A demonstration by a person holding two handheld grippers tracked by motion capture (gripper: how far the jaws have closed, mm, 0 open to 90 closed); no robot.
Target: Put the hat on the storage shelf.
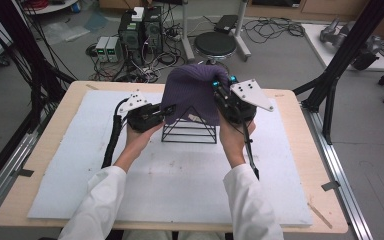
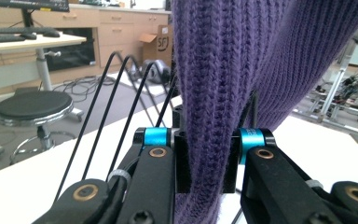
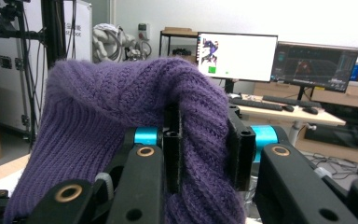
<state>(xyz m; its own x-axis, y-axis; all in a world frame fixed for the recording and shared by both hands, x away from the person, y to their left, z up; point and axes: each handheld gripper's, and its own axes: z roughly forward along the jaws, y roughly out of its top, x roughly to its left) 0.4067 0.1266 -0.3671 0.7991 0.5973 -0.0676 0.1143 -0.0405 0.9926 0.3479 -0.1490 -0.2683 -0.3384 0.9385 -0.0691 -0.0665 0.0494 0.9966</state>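
A purple knitted hat [image 1: 192, 92] is draped over the top of a black wire pyramid rack [image 1: 189, 131] that stands on the white foam mat. My left gripper [image 1: 166, 111] is shut on the hat's left edge; in the left gripper view the knit [image 2: 205, 158] is squeezed between the two pads, with the rack's wires [image 2: 103, 116] just beyond. My right gripper [image 1: 219, 92] is shut on the hat's right side, higher up; in the right gripper view a thick fold of the hat [image 3: 203, 154] is clamped between the pads.
The white foam mat [image 1: 180, 175] covers most of the wooden table [image 1: 305, 150]. Behind the table stand a black stool [image 1: 215, 46], computer boxes [image 1: 140, 30] and tangled cables on the floor. Black frame posts [image 1: 337, 65] rise at both sides.
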